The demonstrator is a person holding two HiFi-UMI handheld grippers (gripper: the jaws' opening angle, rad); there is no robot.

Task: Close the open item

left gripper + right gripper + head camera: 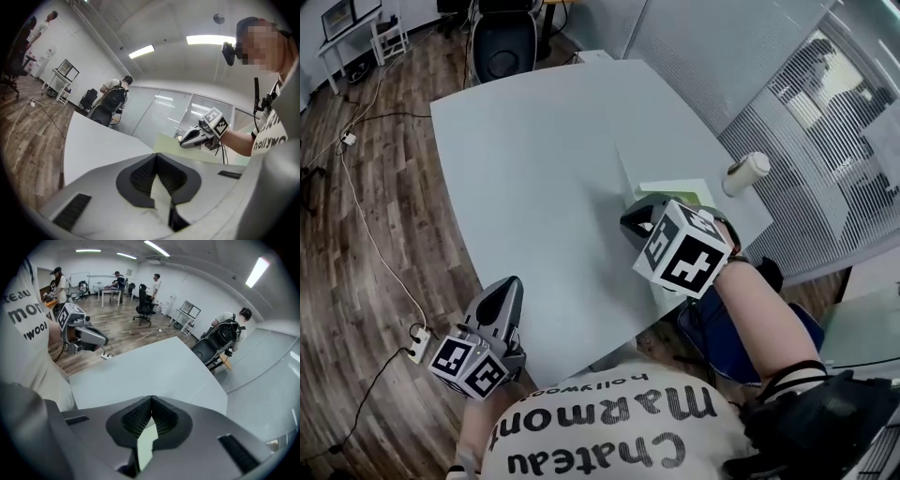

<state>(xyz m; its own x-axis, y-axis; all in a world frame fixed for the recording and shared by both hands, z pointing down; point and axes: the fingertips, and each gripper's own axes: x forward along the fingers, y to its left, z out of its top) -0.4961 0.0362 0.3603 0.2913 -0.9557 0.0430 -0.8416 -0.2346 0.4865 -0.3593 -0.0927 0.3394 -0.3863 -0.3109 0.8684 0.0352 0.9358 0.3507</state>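
I see only a strip of the pale green flat item [670, 187], the rest lying under my grey right gripper [630, 223] and its marker cube [684, 248], so I cannot tell how it lies, and the small white cylinder [745, 173] at the edge of the grey table [534, 169] is too small to identify.

Wood floor [356, 281] all round, and a white cable [366, 225] snakes across it to a power strip [418, 343]. A big pale grey table [534, 169] fills the middle. Black chair [502, 42] at its far end, white cart [356, 28] off in the corner. Glass wall with blinds [825, 122] along the right. Overhead, strip lights [208, 40] on a white ceiling. Far back, people [156, 284] round a desk [108, 290], an office chair [143, 305] near it
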